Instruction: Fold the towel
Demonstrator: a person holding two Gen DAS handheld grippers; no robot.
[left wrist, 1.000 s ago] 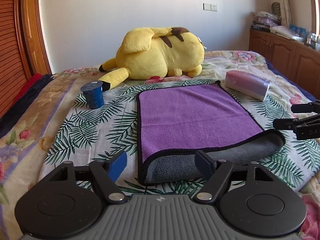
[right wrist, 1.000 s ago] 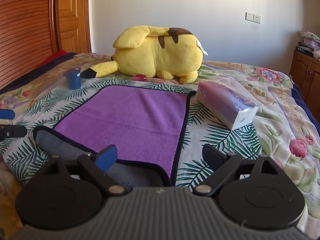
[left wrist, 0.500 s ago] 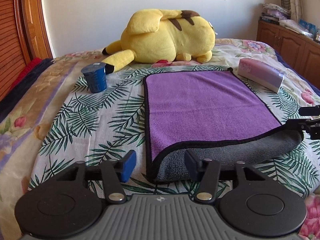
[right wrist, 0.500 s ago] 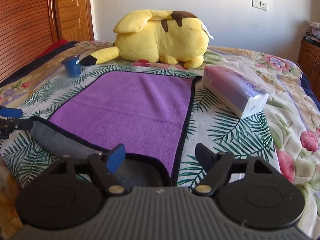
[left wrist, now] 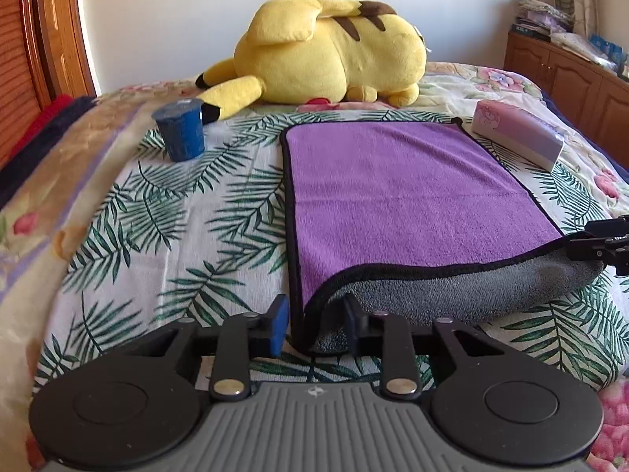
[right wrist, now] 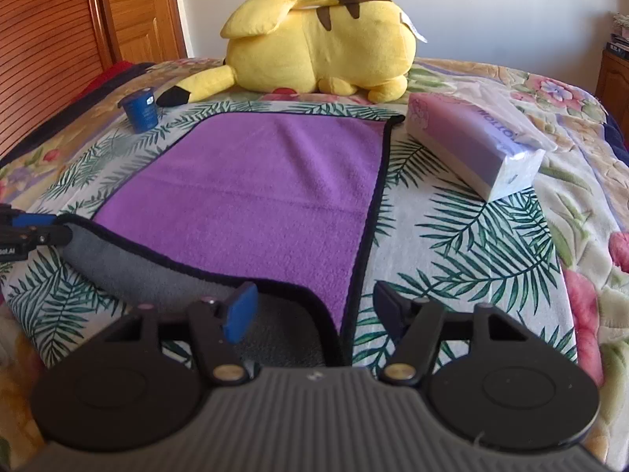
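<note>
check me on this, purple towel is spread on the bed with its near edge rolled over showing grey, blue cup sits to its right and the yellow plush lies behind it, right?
Not quite: the blue cup stands left of the purple towel, as the left wrist view shows; the tissue pack is on the right. The near edge is rolled over showing grey, and the yellow plush lies behind.

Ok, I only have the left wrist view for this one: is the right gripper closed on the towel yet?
Observer: No. The right wrist view shows the right gripper wide open, with its fingers either side of the towel's turned-up grey corner.
Operator: What's the pink box by the far corner?
Observer: A plastic-wrapped tissue pack, with lettering printed along its top.
Operator: How does my left gripper look from there?
Observer: The left gripper is at the frame's left edge, touching the other grey corner. Its finger gap is hidden.
</note>
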